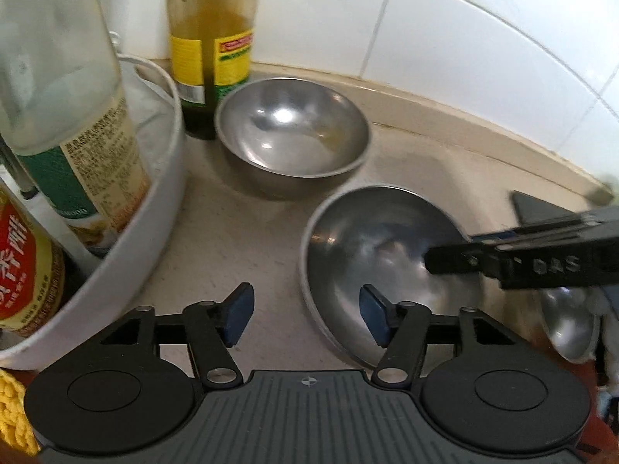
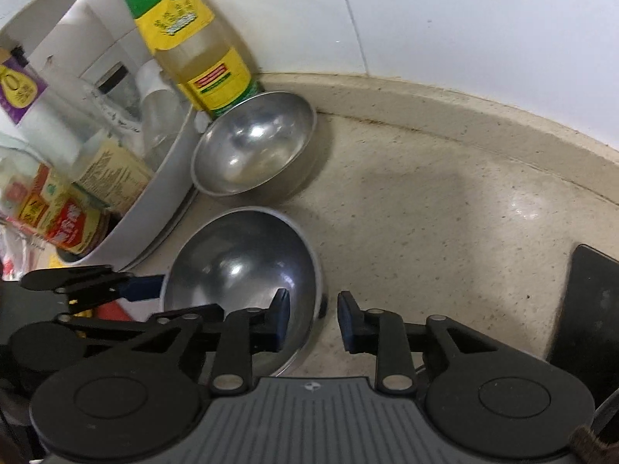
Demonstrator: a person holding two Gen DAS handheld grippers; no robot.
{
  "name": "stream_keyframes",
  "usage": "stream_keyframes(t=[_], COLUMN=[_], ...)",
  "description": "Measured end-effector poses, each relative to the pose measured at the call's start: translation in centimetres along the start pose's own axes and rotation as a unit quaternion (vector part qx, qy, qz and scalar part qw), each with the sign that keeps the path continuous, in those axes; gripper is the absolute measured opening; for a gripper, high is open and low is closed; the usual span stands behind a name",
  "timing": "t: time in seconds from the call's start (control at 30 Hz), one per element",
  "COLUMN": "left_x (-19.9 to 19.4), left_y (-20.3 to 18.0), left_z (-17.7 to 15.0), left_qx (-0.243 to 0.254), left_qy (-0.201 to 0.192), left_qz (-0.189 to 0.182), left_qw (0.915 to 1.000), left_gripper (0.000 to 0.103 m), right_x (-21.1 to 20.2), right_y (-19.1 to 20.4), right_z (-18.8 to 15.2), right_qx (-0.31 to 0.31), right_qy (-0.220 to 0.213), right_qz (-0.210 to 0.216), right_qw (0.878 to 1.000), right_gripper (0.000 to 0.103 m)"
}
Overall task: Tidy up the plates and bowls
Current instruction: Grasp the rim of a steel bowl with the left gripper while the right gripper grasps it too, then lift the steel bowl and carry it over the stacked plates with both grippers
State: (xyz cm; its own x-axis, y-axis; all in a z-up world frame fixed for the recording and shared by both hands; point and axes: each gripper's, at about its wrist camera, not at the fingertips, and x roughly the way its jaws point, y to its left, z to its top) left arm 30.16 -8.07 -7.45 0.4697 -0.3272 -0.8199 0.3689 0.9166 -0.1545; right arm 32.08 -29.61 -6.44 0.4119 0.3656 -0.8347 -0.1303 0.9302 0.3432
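Two steel bowls stand on the beige counter. The far bowl [image 1: 292, 133] [image 2: 253, 143] sits by the wall, next to a yellow-label bottle. The near bowl [image 1: 381, 263] [image 2: 243, 266] is closer to me. My left gripper [image 1: 305, 317] is open, its jaws astride the near bowl's left rim, one pad inside. My right gripper [image 2: 313, 323] is open astride the same bowl's right rim; it also shows in the left wrist view [image 1: 460, 261], one finger reaching over the bowl.
A white round tray [image 1: 154, 208] [image 2: 166, 189] holds several sauce bottles at the left. A yellow-label bottle [image 1: 211, 38] [image 2: 201, 46] stands by the white tiled wall. A dark flat object [image 2: 588, 309] lies at the right. A steel spoon [image 1: 568, 328] is at the right edge.
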Motion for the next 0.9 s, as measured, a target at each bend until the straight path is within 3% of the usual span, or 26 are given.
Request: stream_keyframes(t=[0.1,0.23,0.3,0.5,0.9], left_x=[0.4,0.8,0.7,-0.1,-6.1], left_y=[-0.4,-1.2,-1.7,-2.2,-3.1], left_z=[-0.5,-0.6,-0.6,-0.9,-1.8], left_qx=[0.012,0.029,0.039,0.046,0.051], left_qy=[-0.001,-0.005,-0.009,-0.015,-0.080], left_qz=[0.007,0.010,0.011,0.022,0.040], left_qw=[0.9999,0.9995,0.9991,0.9986,0.9947], left_gripper=[0.058,0.054,0.043,0.044,0.046], right_x=[0.1,0.6,1.1,1.0,-2.6], right_y=[0.1,0.6,1.1,1.4,3.8], right_z=[-0.2,-0.5,-0.7,-0.9,-1.6], right_qx=[0.008,0.005,-0.003,-0.007,-0.020], right_qy=[-0.004,-0.007,-0.006,-0.006,-0.041], right_qz=[-0.003,-0.004,-0.009,-0.019,-0.005], right_qw=[1.000,1.000,1.000,1.000,0.999], right_gripper=[0.028,0.029,0.029,0.024,0.023])
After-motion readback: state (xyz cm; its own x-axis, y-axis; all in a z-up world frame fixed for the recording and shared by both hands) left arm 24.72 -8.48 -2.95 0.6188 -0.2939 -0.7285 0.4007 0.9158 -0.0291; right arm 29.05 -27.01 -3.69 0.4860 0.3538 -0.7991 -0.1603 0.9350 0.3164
